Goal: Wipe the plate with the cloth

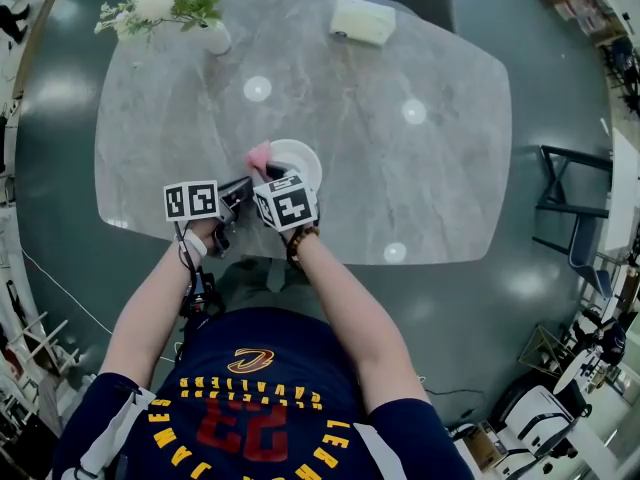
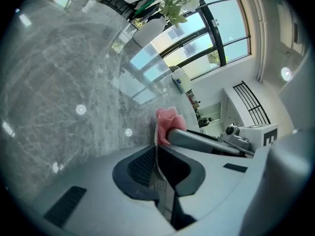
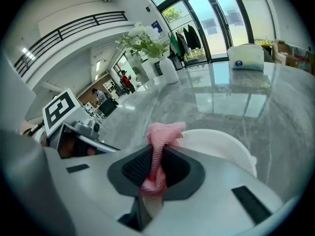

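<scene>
Two grippers meet near the front edge of the marble tabletop (image 1: 400,168) in the head view. The left gripper (image 1: 238,190) sits at the left rim of the white plate (image 1: 302,158), and the right gripper (image 1: 274,174) is just beside it. The pink cloth (image 1: 258,155) is bunched at the plate's left edge.

Left gripper view: its fingers are pressed onto a thin pale edge, by the look of it the plate's rim, steadying it.

Right gripper view: the fingers pinch the cloth mid-bundle, with a tuft poking out ahead and the plate just beyond.

To wipe well, I'd lay that tuft flat on the plate's face, press lightly and sweep in overlapping arcs. The left grip should hold firm so the plate doesn't skate.
</scene>
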### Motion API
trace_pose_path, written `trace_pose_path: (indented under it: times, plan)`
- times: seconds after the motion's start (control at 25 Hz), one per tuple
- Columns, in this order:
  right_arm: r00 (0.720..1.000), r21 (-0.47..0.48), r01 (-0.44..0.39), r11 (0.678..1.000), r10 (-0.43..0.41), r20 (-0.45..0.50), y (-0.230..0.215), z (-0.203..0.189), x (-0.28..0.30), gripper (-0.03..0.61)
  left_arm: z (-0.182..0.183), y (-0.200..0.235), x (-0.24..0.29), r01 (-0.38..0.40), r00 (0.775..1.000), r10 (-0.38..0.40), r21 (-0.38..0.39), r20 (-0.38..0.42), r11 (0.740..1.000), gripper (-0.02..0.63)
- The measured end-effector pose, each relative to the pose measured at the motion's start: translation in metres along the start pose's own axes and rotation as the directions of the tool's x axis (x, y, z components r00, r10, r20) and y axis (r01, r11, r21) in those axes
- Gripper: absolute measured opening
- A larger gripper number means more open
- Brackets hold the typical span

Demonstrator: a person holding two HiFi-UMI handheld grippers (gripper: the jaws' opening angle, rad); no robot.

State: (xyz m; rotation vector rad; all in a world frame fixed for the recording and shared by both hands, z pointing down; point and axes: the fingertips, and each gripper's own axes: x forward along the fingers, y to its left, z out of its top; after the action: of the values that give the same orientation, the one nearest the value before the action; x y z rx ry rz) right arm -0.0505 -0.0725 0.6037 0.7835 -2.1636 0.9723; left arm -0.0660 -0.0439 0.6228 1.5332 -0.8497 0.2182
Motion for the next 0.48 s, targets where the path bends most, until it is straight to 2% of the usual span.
trace_pose_path:
  times: [0.16,0.48]
  plan:
    - [1.0,-0.007,0.026,1.0,-0.026,-0.012,-0.008,-0.006,-0.006,0.046,0.002,-0.002,-0.001,-0.002,1.0,0.002,0.003,0.015,1.0,0.02]
    - [0.991,-0.011,0.132,0.991,-0.132,-0.016,-0.047,-0.025,-0.035,0.046,0.006,-0.003,-0.003,-0.012,1.0,0.011,0.018,0.022,1.0,0.02]
